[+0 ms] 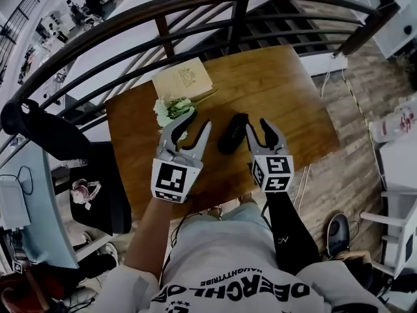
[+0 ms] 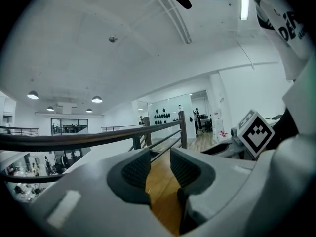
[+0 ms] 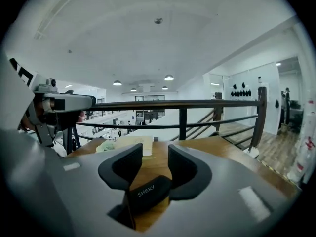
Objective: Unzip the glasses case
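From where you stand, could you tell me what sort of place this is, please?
Probably a mezzanine in a large open office or lab: the wooden table stands beside a dark railing, stairs descend behind it, and a lower floor shows beyond.

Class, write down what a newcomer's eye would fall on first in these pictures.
The left gripper and right gripper, jaws apart, reach over a wooden table beside a dark railing. A black glasses case lies between them; a tan book and pale flowers sit beyond the left gripper.
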Demonstrator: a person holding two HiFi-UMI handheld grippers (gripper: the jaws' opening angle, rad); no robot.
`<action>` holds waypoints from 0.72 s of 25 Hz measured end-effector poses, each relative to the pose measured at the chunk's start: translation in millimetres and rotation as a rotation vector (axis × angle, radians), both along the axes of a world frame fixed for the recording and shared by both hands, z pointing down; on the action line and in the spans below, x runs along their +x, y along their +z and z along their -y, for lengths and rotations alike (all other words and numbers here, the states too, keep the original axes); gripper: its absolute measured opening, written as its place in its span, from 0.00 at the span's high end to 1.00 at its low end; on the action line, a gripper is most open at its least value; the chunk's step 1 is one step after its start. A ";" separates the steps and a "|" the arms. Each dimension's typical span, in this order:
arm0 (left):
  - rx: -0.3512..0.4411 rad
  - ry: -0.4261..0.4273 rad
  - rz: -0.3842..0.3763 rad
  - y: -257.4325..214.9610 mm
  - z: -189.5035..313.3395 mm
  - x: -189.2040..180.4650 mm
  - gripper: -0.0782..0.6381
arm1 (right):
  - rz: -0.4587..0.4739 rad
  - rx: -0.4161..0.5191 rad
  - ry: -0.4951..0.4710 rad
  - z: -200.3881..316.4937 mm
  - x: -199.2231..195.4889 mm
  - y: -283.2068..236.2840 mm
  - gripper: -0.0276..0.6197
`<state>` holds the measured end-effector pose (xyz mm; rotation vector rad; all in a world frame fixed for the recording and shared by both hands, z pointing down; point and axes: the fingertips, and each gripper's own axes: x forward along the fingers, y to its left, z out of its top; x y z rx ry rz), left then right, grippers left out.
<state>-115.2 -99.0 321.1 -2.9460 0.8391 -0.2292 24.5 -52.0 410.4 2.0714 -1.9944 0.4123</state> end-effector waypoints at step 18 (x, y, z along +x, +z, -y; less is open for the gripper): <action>-0.070 -0.061 0.044 32.8 3.1 -22.1 0.71 | 0.240 -0.433 0.114 0.5 -39.7 159.6 0.22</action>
